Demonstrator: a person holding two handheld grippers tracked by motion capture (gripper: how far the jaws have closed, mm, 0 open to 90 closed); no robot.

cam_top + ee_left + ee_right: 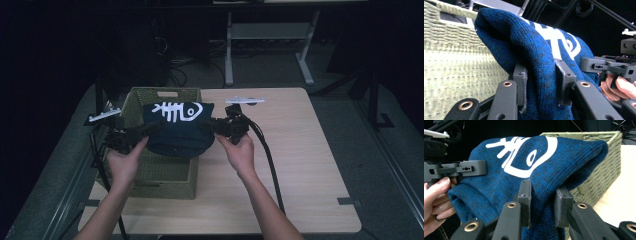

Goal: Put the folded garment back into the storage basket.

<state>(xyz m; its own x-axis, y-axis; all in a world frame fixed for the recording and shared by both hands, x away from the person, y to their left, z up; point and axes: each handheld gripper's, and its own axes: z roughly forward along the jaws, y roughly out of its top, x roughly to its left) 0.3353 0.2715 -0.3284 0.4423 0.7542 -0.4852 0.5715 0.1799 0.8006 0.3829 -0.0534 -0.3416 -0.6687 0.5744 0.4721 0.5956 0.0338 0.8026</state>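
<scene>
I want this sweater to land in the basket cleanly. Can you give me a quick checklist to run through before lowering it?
1. Left tool gripping the sweater: ok, knit is pinched between its jaws.
2. Right tool gripping: ok, knit is pinched there too.
3. Sweater over the basket: ok for most of it; in the high view its right edge hangs past the right wall.
4. Sweater held off the table: ok, it hangs between the tools.
5. Room inside the basket: cannot tell, the sweater hides the inside.
6. Cables clear of the basket: cannot tell, the left one runs close along its wall.
</scene>
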